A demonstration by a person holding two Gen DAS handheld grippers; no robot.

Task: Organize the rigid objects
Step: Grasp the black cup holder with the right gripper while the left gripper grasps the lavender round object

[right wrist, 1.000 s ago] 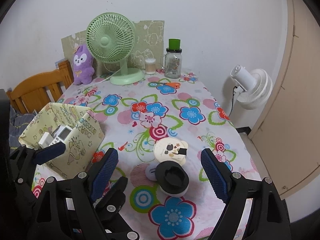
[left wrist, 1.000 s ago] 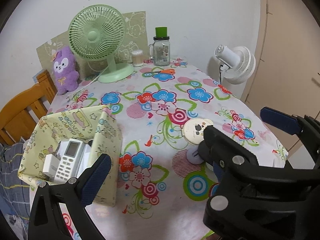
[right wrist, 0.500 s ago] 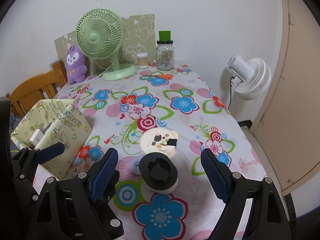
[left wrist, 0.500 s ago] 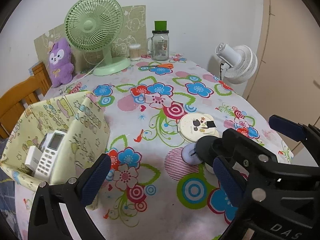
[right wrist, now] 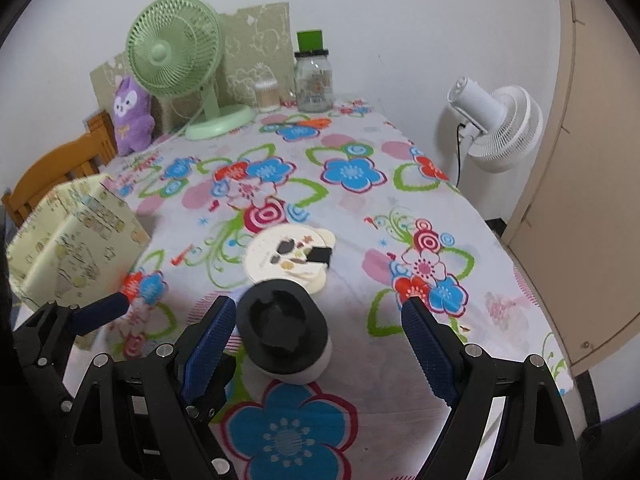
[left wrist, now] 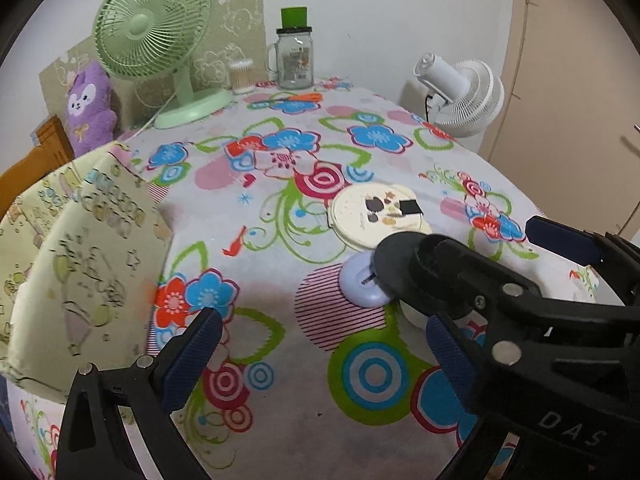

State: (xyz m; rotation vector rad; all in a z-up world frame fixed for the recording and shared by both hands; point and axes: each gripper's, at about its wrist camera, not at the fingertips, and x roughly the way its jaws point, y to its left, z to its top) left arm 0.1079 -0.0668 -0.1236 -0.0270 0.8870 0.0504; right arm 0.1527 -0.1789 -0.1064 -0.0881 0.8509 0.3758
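Both grippers have come down and forward since the earlier frames, so the black-topped white container [right wrist: 286,340] now sits large between my right gripper [right wrist: 316,344] jaws, and the fabric box's inside, which I could see into before, is now out of view.

My right jaws stand wide apart, one blue pad just left of the container, the other well to its right; neither touches it. My left gripper [left wrist: 320,354] is also open with only bare cloth between its jaws.

To do the grab well, I judge I should shift the right gripper a little rightward so the container is centred, sink until the pads sit on the white wall below the black cap, then close squarely. The round cream lid [right wrist: 290,258] lies just beyond it and a small lilac disc [left wrist: 364,284] is tucked against its left side, so I should avoid pushing forward and nudging either.

The yellow fabric box [left wrist: 76,256] stands at the left of the desk [right wrist: 360,208], presumably the destination. Between it and the container the cloth is open, good room for a carry, though my left gripper sits in that path. The desk's right edge falls off close to the container's right, with a white fan [right wrist: 500,128] beyond it.
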